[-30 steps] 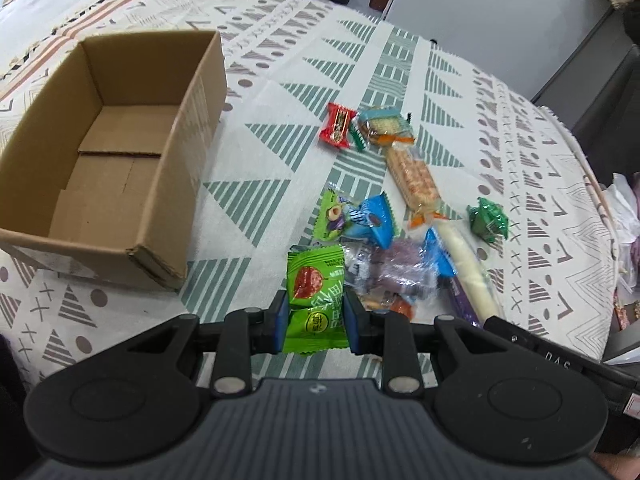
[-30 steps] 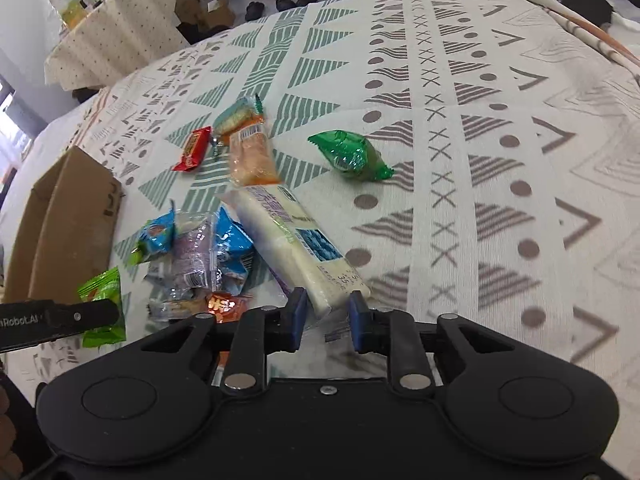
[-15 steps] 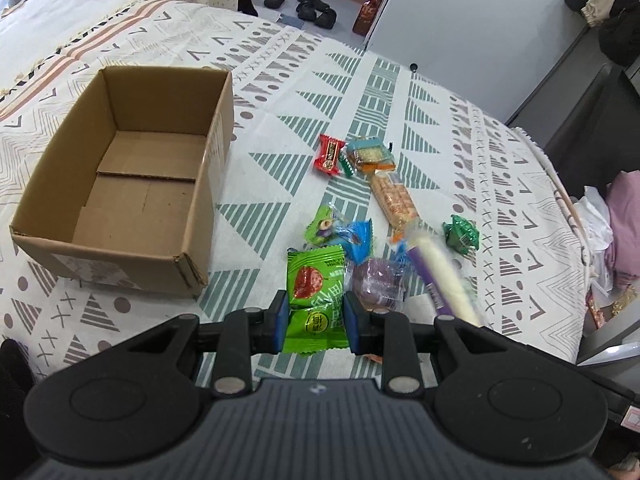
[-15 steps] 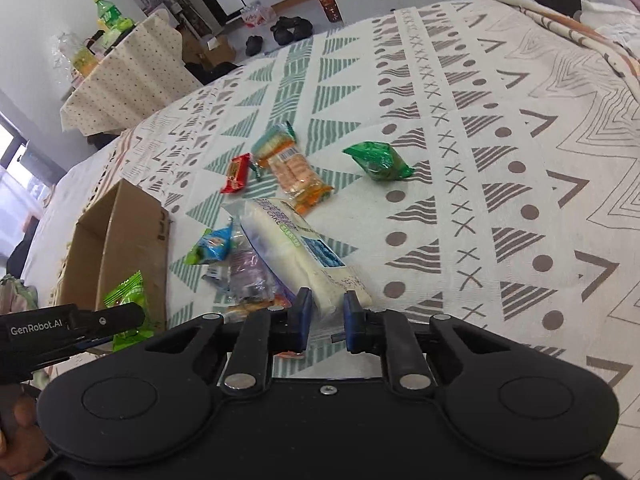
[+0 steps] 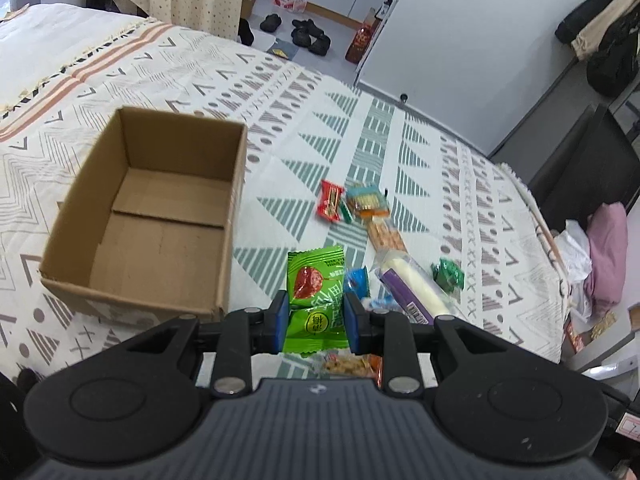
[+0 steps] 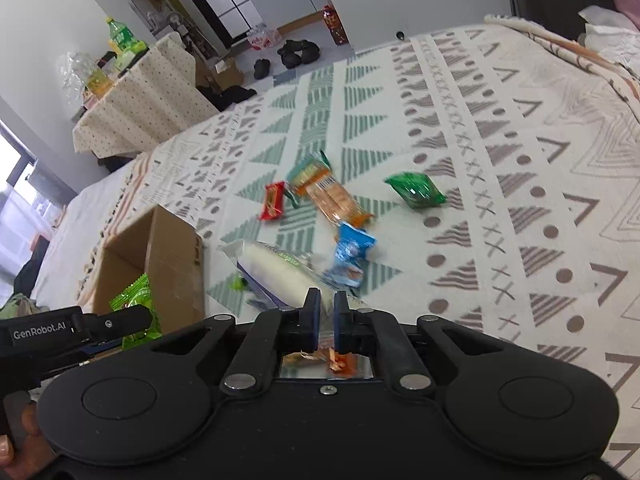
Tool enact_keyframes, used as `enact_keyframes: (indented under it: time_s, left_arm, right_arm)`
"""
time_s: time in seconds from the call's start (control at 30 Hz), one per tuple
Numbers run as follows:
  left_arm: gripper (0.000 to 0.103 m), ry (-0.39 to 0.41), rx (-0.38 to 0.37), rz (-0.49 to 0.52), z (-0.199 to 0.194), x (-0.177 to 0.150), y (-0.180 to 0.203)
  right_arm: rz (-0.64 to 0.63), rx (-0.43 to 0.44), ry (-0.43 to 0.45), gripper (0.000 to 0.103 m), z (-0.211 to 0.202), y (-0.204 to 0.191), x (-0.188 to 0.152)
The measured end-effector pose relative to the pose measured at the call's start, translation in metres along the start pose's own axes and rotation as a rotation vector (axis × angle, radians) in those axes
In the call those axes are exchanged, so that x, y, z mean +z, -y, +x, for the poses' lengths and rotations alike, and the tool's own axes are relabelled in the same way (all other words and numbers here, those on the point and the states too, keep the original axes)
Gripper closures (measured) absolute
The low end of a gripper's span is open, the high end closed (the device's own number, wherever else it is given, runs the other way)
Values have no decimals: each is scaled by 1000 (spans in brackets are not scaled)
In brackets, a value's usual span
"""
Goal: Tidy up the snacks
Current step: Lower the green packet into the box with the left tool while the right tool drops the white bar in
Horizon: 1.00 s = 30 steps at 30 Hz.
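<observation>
My left gripper (image 5: 316,304) is shut on a bright green snack packet (image 5: 316,280), held above the patterned bedspread just right of the empty cardboard box (image 5: 132,216). My right gripper (image 6: 326,308) is shut on the wrapper end of a long white packet (image 6: 276,276), which hangs tilted above the pile; it also shows in the left wrist view as the white packet (image 5: 408,288). Loose on the cover lie a red packet (image 6: 273,201), an orange cracker pack (image 6: 336,200), a blue packet (image 6: 352,248) and a dark green candy (image 6: 416,190). The box (image 6: 172,256) stands to the left.
The left gripper's finger (image 6: 80,324) and a hand (image 6: 16,440) fill the lower left of the right wrist view. Beyond the bed stand a cloth-covered side table (image 6: 132,104) with bottles and shoes (image 5: 308,34) on the floor. Pink cloth (image 5: 606,248) lies past the right edge.
Both grippers rose away from the bed. The right jaws closed on the white packet's end and lifted it off the pile. The green packet went up with the left gripper.
</observation>
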<state>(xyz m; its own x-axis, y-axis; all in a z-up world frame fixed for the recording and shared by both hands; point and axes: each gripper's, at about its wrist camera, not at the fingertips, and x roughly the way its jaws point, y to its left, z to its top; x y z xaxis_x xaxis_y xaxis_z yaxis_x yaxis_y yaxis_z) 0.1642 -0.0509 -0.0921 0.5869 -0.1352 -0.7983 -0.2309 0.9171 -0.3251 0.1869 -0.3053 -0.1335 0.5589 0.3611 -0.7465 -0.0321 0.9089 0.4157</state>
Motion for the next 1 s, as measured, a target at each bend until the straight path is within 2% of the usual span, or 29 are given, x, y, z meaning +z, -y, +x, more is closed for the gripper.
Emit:
enact_keyframes:
  time_s: [0.23,0.47,0.7,1.0]
  left_arm:
    - [75,44,-3,-19,-13,23,-22]
    - [75,55,23,-71,-17,40,-56]
    - [75,44,45,-118,-14,48,-93]
    - [75,7,49,-156,-5,51,-126]
  right_arm:
    - [4,35,33,97,-1,-29,15]
    - [-10,81,34,97,10,-66,20]
    - [-27,116,14,97,27,-108,17]
    - [-45,119,-20,97,49,-150,8]
